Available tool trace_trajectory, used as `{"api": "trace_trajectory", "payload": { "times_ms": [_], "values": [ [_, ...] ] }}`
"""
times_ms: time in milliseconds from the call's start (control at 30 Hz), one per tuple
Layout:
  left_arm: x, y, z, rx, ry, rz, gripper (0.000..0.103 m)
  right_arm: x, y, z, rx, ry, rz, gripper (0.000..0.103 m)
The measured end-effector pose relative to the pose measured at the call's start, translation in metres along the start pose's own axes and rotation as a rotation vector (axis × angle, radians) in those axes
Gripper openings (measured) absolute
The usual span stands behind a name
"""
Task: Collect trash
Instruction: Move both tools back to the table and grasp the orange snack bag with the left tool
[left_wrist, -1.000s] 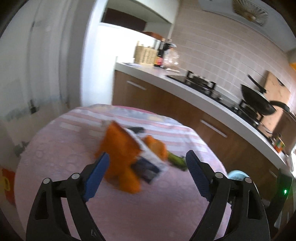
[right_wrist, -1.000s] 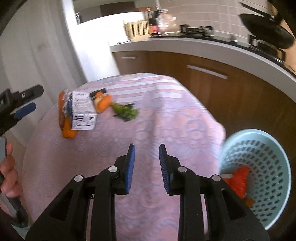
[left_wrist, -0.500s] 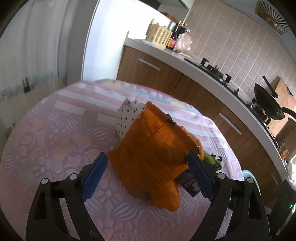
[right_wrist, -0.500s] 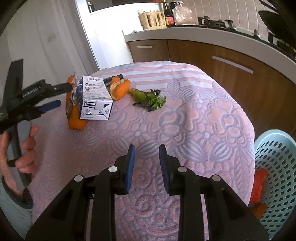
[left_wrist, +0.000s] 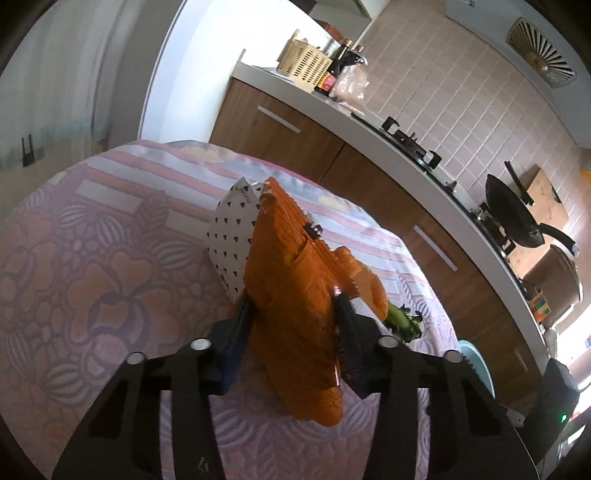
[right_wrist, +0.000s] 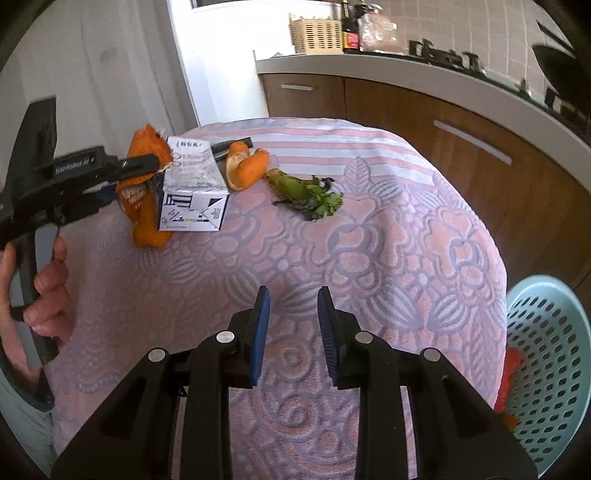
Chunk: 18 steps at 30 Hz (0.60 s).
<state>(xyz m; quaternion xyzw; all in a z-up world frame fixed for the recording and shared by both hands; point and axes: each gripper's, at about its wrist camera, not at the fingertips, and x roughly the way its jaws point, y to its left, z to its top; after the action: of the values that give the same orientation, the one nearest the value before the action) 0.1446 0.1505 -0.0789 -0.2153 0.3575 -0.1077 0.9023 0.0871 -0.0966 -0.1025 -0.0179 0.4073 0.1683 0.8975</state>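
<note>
My left gripper (left_wrist: 295, 314) is shut on a crumpled orange snack bag (left_wrist: 295, 295), which stands against a white carton (left_wrist: 232, 232) on the pink table. The right wrist view shows the same bag (right_wrist: 142, 192), the carton (right_wrist: 194, 195), an orange peel (right_wrist: 245, 166) and a bunch of green vegetable scraps (right_wrist: 306, 190) lined up at the table's far side. My right gripper (right_wrist: 291, 325) hovers over the near middle of the table, jaws a small gap apart, holding nothing. A light blue basket (right_wrist: 550, 365) with red trash inside sits below the table's right edge.
The table has a pink patterned cloth (right_wrist: 295, 258). A kitchen counter (left_wrist: 369, 125) with a stove, a wok (left_wrist: 513, 218), bottles and a wicker basket runs behind and to the right. A black pen-like object (right_wrist: 232, 144) lies behind the carton.
My left gripper moved forward around the orange bag and closed on it. My right gripper stayed nearly as it was, with a slight shift of view.
</note>
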Motion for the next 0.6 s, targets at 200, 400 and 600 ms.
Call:
{"api": "trace_trajectory", "payload": {
  "times_ms": [200, 400, 600],
  "values": [
    [-0.013, 0.001, -0.001, -0.006, -0.015, 0.002, 0.011, -0.001, 0.006, 0.004, -0.009, -0.005, 0.024, 0.024],
    [-0.034, 0.012, -0.011, -0.025, -0.049, 0.046, 0.007, 0.001, 0.023, 0.033, -0.023, -0.013, 0.131, 0.044],
    [-0.045, 0.021, -0.022, -0.021, -0.071, 0.076, 0.007, 0.017, 0.043, 0.065, -0.032, -0.02, 0.208, 0.065]
  ]
}}
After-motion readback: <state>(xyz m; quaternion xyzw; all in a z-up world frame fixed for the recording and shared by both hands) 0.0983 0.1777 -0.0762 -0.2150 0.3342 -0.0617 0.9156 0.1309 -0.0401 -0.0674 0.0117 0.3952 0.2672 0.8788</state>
